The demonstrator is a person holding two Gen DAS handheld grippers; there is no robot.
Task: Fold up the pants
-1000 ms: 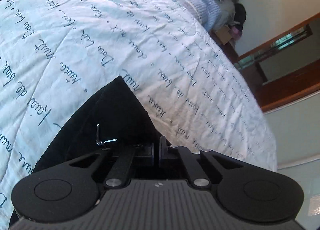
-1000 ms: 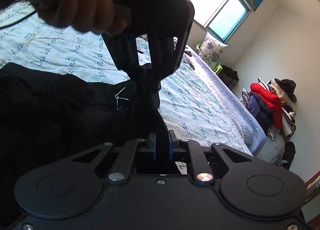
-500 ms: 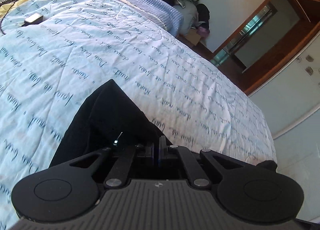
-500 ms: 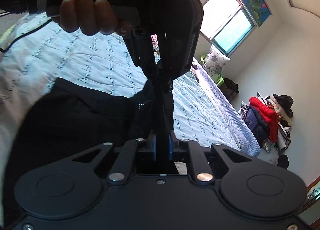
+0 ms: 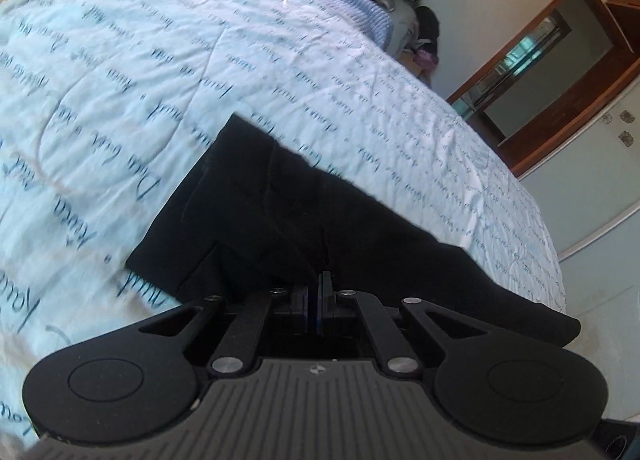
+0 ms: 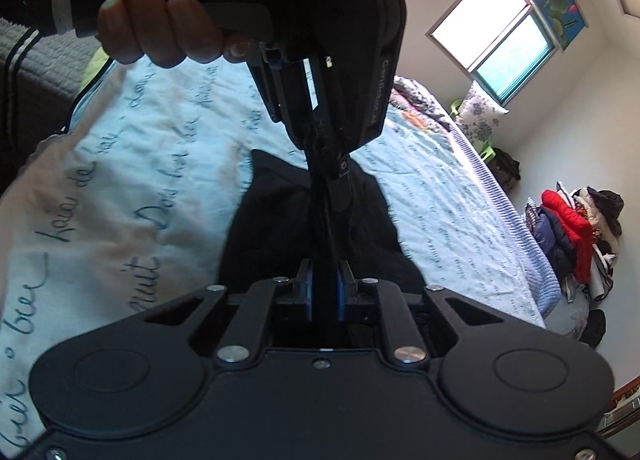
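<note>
A: What have you got in each hand?

B: My left hand-held gripper point(image 5: 316, 292) has its jaws pressed together on a fold of the black pants point(image 5: 280, 220). From its own camera the cloth runs straight out ahead of the fingertips and lies on the bed quilt point(image 5: 120, 80), with one squared end ahead and to the left and a long dark stretch trailing off to the right.

A: And the other one?

B: My right hand-held gripper point(image 6: 323, 292) is pinching the pants point(image 6: 280, 228) too. A taut dark band of fabric sits between its blue pads point(image 6: 306, 292) and rises ahead to the left hand-held gripper point(image 6: 332, 164), which hangs just in front of it and above. My left hand point(image 6: 168, 32) is wrapped round that handle at the top of the view.

A: So where are the pants overall?

B: Partly lifted between the two grips, the rest draped on the quilt just beyond the right fingertips. The light blue quilt with dark handwriting print spreads out on both sides.

A: Anything else around?

B: Far ahead and right of the right hand-held gripper, a pile of clothes point(image 6: 572, 228) with a red jacket sits by the wall, and a window point(image 6: 496, 20) is up above it. I can't tell which part of the pants each grip has.
</note>
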